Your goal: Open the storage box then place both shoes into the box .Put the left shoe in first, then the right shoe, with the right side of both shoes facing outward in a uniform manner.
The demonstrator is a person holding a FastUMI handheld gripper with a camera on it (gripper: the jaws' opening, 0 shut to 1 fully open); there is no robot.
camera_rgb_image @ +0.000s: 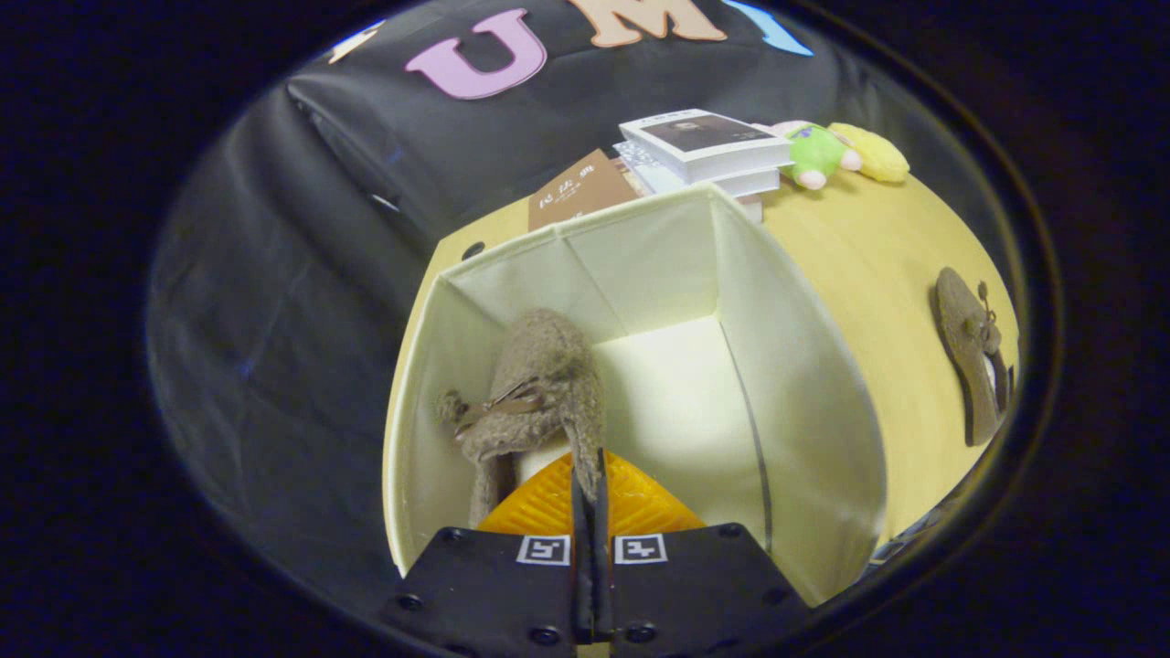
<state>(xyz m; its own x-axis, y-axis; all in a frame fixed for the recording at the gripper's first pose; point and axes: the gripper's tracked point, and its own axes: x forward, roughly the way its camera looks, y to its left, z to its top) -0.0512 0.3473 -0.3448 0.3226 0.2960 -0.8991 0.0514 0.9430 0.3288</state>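
A cream fabric storage box [797, 393] stands open on the yellow table [877, 247]. My gripper [588, 480] is over the box's near rim, shut on the heel edge of a fuzzy brown shoe [541, 379] with a small bow. That shoe hangs inside the box along its left wall, toe pointing toward the far wall. The other brown shoe [971, 352] lies on its side on the table, well to the right of the box.
Behind the box sit a stack of books [704, 146], a brown book [580, 190] and a green and yellow plush toy [823, 153]. The right half of the box floor [681, 384] is bare. The table's edge runs just left of the box.
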